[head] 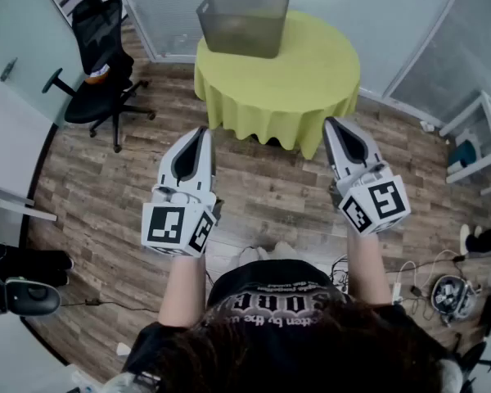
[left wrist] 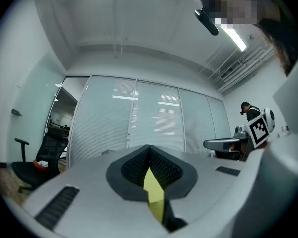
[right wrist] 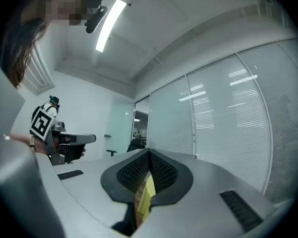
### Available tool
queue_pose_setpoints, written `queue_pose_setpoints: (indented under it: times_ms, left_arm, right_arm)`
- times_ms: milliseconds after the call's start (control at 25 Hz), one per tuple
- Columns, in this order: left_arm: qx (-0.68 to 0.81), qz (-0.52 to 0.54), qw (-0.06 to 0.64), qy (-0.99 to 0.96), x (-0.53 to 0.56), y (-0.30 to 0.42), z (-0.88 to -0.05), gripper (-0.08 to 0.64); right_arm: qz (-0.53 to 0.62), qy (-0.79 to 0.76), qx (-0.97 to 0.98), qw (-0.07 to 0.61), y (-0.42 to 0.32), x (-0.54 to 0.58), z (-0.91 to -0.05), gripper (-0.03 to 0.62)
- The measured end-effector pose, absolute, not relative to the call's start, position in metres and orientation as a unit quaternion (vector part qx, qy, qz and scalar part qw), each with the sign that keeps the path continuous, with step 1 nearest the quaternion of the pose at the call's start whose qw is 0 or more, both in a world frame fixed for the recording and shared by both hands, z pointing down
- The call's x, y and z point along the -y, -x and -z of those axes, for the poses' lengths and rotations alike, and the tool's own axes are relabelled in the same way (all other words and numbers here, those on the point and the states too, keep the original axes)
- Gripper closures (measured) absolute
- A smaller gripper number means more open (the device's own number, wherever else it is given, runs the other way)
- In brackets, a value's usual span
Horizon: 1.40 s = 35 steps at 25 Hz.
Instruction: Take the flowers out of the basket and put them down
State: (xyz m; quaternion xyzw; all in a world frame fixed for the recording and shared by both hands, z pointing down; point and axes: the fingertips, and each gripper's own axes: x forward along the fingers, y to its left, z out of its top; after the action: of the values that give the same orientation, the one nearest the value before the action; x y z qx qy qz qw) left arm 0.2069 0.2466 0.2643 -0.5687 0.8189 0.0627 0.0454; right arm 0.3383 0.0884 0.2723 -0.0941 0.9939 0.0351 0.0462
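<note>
A grey basket [head: 243,23] stands at the far edge of a round table [head: 311,72] covered with a yellow-green cloth. No flowers show in it from here. I hold both grippers up at chest height over the wooden floor, short of the table and pointing toward it. The left gripper [head: 200,131] is shut with nothing in it, and the right gripper [head: 332,122] is shut and empty too. In the left gripper view the left gripper's [left wrist: 149,148] jaw tips meet, with a sliver of yellow cloth showing behind them. The right gripper [right wrist: 149,152] looks the same in its own view.
A black office chair [head: 98,64] stands left of the table. Frosted glass partitions run behind the table. White furniture [head: 484,137] sits at the right, and cables and a round device [head: 443,291] lie on the floor near my right side.
</note>
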Motion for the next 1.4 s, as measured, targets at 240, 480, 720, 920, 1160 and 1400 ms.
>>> queue_pose_setpoints:
  times_ms: [240, 480, 720, 920, 1160, 1400]
  left_arm:
    - [-0.818, -0.061, 0.046, 0.571, -0.247, -0.201, -0.266, 0.557]
    - [-0.817, -0.061, 0.041, 0.571, -0.250, -0.188, -0.272, 0.557]
    - [-0.817, -0.059, 0.040, 0.572, -0.256, -0.167, -0.275, 0.557]
    - [-0.813, -0.068, 0.041, 0.577, -0.259, -0.147, -0.274, 0.557]
    - [-0.816, -0.062, 0.038, 0.574, -0.263, -0.119, -0.278, 0.557]
    - [-0.817, -0.064, 0.031, 0.572, -0.254, -0.096, -0.285, 0.557]
  right_arm:
    - [-0.036, 0.093, -0.994, 0.044, -0.331, -0.092, -0.275, 0.565]
    - [-0.014, 0.083, -0.995, 0.057, -0.318, -0.094, -0.273, 0.561]
    - [-0.005, 0.081, -0.995, 0.059, -0.295, -0.096, -0.277, 0.561]
    - [-0.001, 0.078, -0.995, 0.057, -0.268, -0.098, -0.281, 0.561]
    - [0.004, 0.073, -0.996, 0.058, -0.240, -0.100, -0.284, 0.561]
    - [0.010, 0.065, -0.996, 0.054, -0.213, -0.091, -0.287, 0.561]
